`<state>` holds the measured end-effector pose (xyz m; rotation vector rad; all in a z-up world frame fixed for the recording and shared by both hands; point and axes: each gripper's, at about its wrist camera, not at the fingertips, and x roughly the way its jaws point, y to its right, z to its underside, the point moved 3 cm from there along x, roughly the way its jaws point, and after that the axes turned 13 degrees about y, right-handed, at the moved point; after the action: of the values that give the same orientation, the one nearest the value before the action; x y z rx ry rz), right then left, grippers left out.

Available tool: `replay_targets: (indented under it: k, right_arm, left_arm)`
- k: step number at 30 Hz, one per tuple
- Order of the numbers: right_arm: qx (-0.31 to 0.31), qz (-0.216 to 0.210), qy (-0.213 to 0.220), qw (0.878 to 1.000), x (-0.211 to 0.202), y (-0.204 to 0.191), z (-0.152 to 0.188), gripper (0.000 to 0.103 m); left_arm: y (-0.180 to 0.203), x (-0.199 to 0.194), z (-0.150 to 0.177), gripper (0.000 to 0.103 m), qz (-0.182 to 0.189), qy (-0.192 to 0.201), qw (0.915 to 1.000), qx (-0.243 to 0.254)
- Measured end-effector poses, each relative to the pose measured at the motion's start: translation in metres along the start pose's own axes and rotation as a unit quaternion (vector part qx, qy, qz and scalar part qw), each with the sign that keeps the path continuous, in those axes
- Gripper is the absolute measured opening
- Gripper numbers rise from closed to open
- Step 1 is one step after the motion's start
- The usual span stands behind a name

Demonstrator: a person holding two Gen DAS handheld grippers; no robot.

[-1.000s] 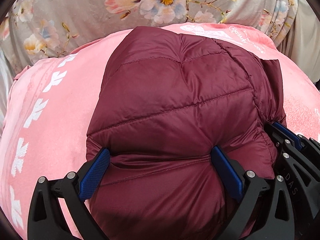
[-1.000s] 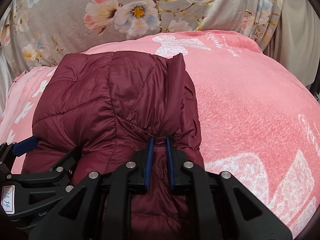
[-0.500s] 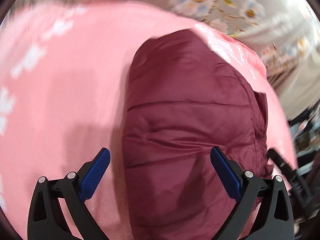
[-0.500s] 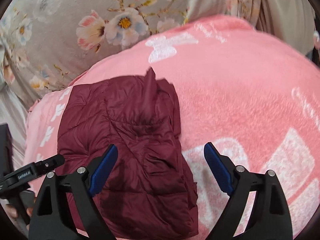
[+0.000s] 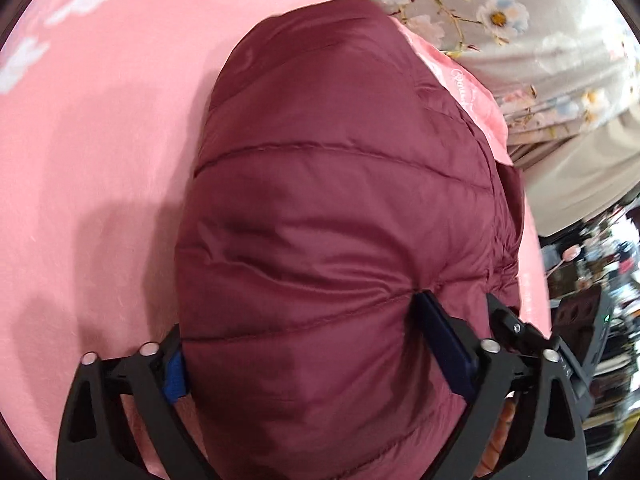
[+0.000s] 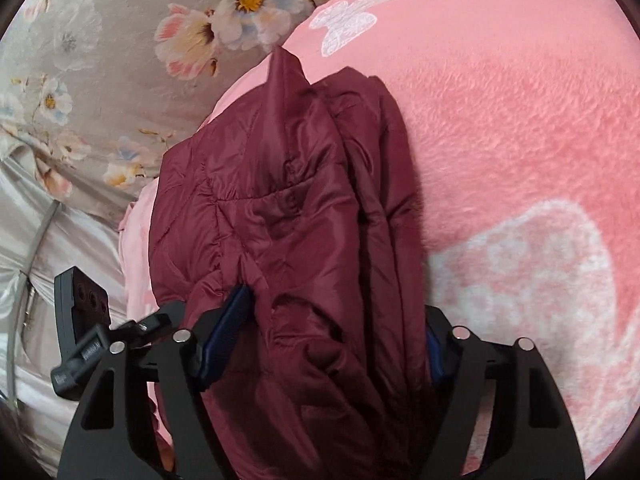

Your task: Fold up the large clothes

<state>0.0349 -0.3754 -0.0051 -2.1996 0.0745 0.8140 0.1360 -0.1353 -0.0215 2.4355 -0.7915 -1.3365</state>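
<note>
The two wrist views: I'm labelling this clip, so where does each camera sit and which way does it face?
Left wrist: on the left gripper, looking down along its fingers, which have just been closing around the folded maroon jacket; the other gripper's frame shows at right.
Right wrist: on the right gripper, facing down likewise, jaws just closing.
Shared: jacket, pink blanket, floral sheet.

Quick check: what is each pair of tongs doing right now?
Left tongs: just closing around the folded maroon jacket, pads pressing into it.
Right tongs: just closing on the jacket's thick edge, gripping it.
</note>
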Motion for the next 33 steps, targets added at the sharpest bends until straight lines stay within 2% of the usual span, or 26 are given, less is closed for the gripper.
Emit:
replay_targets:
  k: [1,2,3,4,6,8,13,21,25,27,29,33]
  right_arm:
    - [-0.005,-0.003,0.002,1.000,-0.001,-0.003,-0.002,0.048]
    - [-0.008,-0.004,0.007,1.000,-0.005,-0.006,-0.004,0.034]
    - [-0.012,-0.003,0.010,1.000,-0.008,-0.010,-0.005,0.030]
    - [-0.020,-0.001,0.019,1.000,-0.012,-0.018,-0.008,0.025]
    - [-0.043,0.002,0.034,0.999,-0.020,-0.035,-0.012,0.021]
    - [-0.076,0.000,0.054,0.996,-0.030,-0.060,-0.017,0.018]
    - [-0.136,-0.016,0.109,0.985,-0.048,-0.120,-0.035,0.017]
    - [-0.198,-0.080,0.179,0.960,-0.052,-0.216,-0.077,0.017]
    - [-0.214,-0.112,0.199,0.950,-0.035,-0.256,-0.093,0.017]
    - [-0.224,-0.122,0.204,0.945,-0.025,-0.270,-0.097,0.017]
    - [-0.232,-0.133,0.204,0.942,-0.006,-0.284,-0.102,0.017]
    - [-0.241,-0.145,0.199,0.939,0.037,-0.302,-0.108,0.017]
  left_arm:
    - [0.003,-0.002,-0.002,0.079,-0.002,0.005,1.0000,0.006]
    - [0.006,-0.007,-0.004,0.070,-0.004,0.012,0.9998,0.015]
    - [0.009,-0.013,-0.007,0.060,-0.003,0.020,0.9995,0.025]
    - [0.013,-0.021,-0.011,0.055,0.002,0.029,0.9990,0.035]
    - [0.020,-0.034,-0.019,0.039,0.019,0.043,0.9978,0.047]
    - [0.029,-0.049,-0.028,0.036,0.021,0.063,0.9952,0.072]
    - [0.045,-0.094,-0.055,0.034,0.023,0.135,0.9827,0.125]
    - [0.040,-0.156,-0.123,0.034,0.023,0.235,0.9585,0.159]
    - [0.026,-0.177,-0.157,0.034,0.016,0.290,0.9412,0.173]
    - [0.013,-0.182,-0.169,0.035,0.013,0.305,0.9356,0.177]
    - [-0.003,-0.183,-0.185,0.035,0.009,0.315,0.9322,0.177]
    - [-0.035,-0.174,-0.210,0.035,0.010,0.325,0.9312,0.166]
